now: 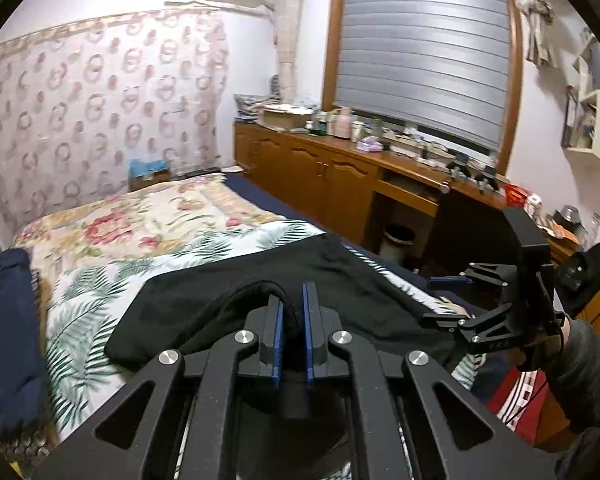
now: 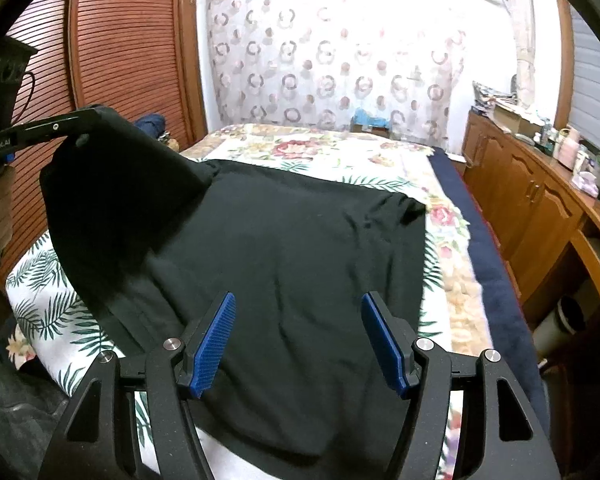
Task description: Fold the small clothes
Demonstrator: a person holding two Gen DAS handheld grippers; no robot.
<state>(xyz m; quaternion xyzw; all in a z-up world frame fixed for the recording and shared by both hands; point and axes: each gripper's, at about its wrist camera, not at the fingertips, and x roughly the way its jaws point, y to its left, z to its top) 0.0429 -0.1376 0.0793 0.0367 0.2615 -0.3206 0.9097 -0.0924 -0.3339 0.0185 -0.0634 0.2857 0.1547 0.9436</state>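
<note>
At the left, the left tongs (image 1: pixel 292 312) are pinched narrow on a fold of the black garment (image 2: pixel 300 248), gripping a thick rolled edge that arches up between the blue pads (image 1: pixel 278 334). From the right wrist view that side of the cloth hangs lifted off the bed (image 2: pixel 380 152), drooping in a loose curtain from the grip. The rest of the garment lies spread across the near half of the bed, over the leaf-print sheet (image 2: pixel 40 304), with its far right corner reaching toward the bed's right edge.

It looks a light, soft knit: it sags freely, takes small wrinkles and has no stiffness, so it will likely follow whatever corner is lifted and bunch if dragged. It seems neither slippery nor fragile; the ribbed pads should hold it with a modest pinch. A hem or corner, taken through both layers, looks the best hold, since a mid-panel pinch would only tent the cloth.

At the right, the right tongs (image 2: pixel 300 336) stand wide apart over the garment's near part, holding nothing; the near right corner, by the bed's near edge, seems the natural place for them.
</note>
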